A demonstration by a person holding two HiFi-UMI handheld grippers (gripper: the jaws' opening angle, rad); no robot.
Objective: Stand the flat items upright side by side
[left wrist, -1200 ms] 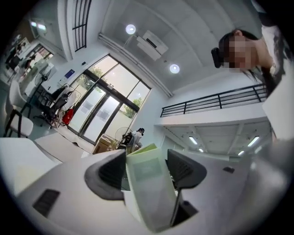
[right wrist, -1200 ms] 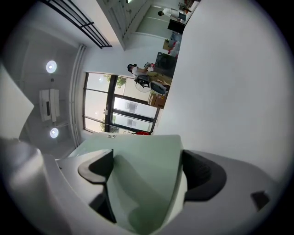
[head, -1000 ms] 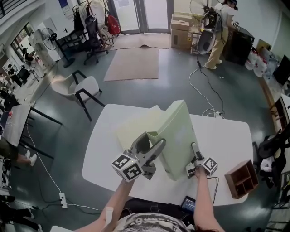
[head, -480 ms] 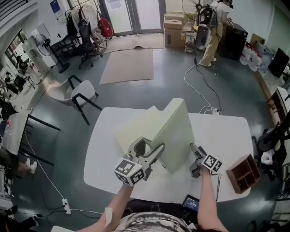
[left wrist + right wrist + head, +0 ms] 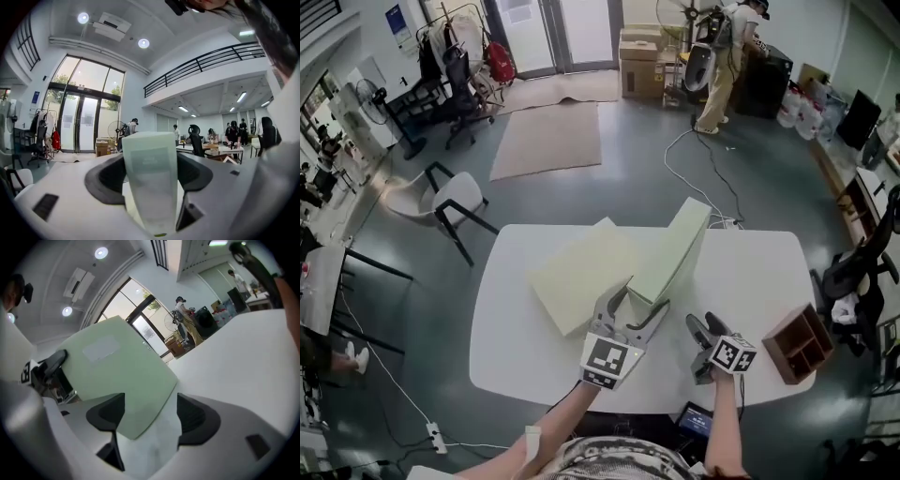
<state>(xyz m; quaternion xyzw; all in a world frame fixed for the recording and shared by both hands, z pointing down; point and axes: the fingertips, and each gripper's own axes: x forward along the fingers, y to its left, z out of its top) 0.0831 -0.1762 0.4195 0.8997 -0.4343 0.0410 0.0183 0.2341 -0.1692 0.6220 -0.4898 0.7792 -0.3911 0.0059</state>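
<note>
Jaws of left gripper point(image 5: 635, 306) clamp folder point(image 5: 675, 248).

Centre of the head view, the left gripper point(image 5: 637, 302) covers the near end of the upright folder point(image 5: 677, 251) — I can't see it. Its spine label, mid-frame in the left gripper view, is too blurred to read. Lower left in the right gripper view, a closing jaw of the right gripper point(image 5: 150, 405) hides the folder's corner.

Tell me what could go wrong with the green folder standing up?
The upright pale green box folder stands on a thin edge, pinched only at its near end by the left gripper; let go, it might topple onto the flat pale green folder beside it. The right gripper is off it, jaws closing on nothing, so it gives no support.
</note>
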